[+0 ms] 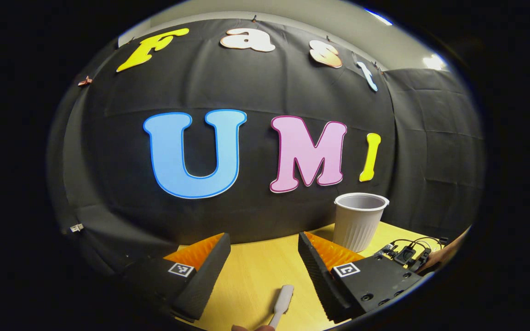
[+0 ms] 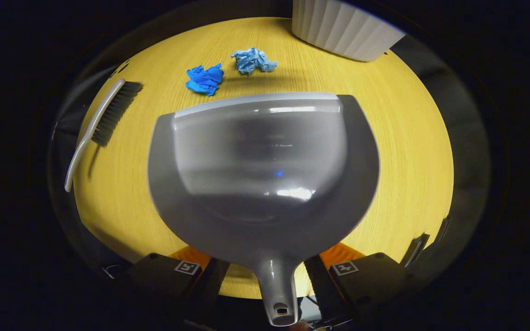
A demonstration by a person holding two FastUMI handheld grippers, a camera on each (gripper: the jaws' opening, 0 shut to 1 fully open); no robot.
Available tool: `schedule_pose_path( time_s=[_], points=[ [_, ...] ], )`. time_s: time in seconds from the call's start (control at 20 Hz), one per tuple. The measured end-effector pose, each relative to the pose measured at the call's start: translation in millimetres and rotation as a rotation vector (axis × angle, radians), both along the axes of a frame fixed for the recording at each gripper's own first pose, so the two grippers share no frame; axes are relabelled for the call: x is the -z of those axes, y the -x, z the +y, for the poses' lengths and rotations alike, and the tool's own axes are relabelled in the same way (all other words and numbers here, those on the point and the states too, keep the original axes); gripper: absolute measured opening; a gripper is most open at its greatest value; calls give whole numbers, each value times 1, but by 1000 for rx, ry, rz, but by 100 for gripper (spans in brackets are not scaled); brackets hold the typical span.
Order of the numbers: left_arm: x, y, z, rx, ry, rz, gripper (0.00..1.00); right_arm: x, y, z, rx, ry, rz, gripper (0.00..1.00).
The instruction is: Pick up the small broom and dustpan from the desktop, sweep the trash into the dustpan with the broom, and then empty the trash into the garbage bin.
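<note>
Left gripper point(image 1: 264, 257) jaws spread above broom point(image 1: 282, 301) handle tip. Right gripper point(image 2: 265, 271) jaws spread, flanking dustpan point(image 2: 265, 170) handle, untouched. Dustpan flat on yellow wood-grain desk point(image 2: 407, 151); two blue paper wads point(image 2: 228, 71) beyond lip; white ribbed bin point(image 1: 359, 220) near black cloth wall.

On my wooden desktop point(image 2: 407, 151) lie the grey dustpan point(image 2: 265, 184), a small broom point(image 2: 101, 122), two crumpled blue paper scraps point(image 2: 205, 79), and the ribbed white bin point(image 2: 343, 27).
</note>
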State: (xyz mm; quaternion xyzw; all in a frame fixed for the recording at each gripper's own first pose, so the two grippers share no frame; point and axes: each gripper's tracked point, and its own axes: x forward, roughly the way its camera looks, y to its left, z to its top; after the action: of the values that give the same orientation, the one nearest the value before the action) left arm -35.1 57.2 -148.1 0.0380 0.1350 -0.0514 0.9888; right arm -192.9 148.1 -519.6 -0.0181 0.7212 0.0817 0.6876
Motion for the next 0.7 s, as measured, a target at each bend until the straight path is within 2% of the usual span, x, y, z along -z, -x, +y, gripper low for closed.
schedule_pose_path(
  time_s=[0.1,0.15,0.2,0.25,0.35,0.45,0.55,0.65,0.7],
  points=[
    [8,-2,-1,-2,11,20,94,0,-1,3,-5,0,2,87],
    [12,-4,-1,-1,13,36,94,0,-3,3,-5,-2,-1,82],
    [20,-5,-1,8,16,62,94,1,-2,2,-10,1,7,82],
    [30,-4,-1,24,20,100,94,0,-1,-2,-14,3,12,75],
    [55,-2,1,53,31,201,94,-2,0,-3,-27,-7,14,48],
    [87,0,-1,75,63,322,94,-2,1,-4,-47,-15,25,37],
    [129,3,2,80,88,467,95,-3,1,-4,-57,-16,32,36],
    [176,23,9,77,66,637,96,-3,1,-5,-63,-16,32,36],
    [201,36,12,83,50,742,92,-3,1,-5,-64,-18,27,35]
  ],
)
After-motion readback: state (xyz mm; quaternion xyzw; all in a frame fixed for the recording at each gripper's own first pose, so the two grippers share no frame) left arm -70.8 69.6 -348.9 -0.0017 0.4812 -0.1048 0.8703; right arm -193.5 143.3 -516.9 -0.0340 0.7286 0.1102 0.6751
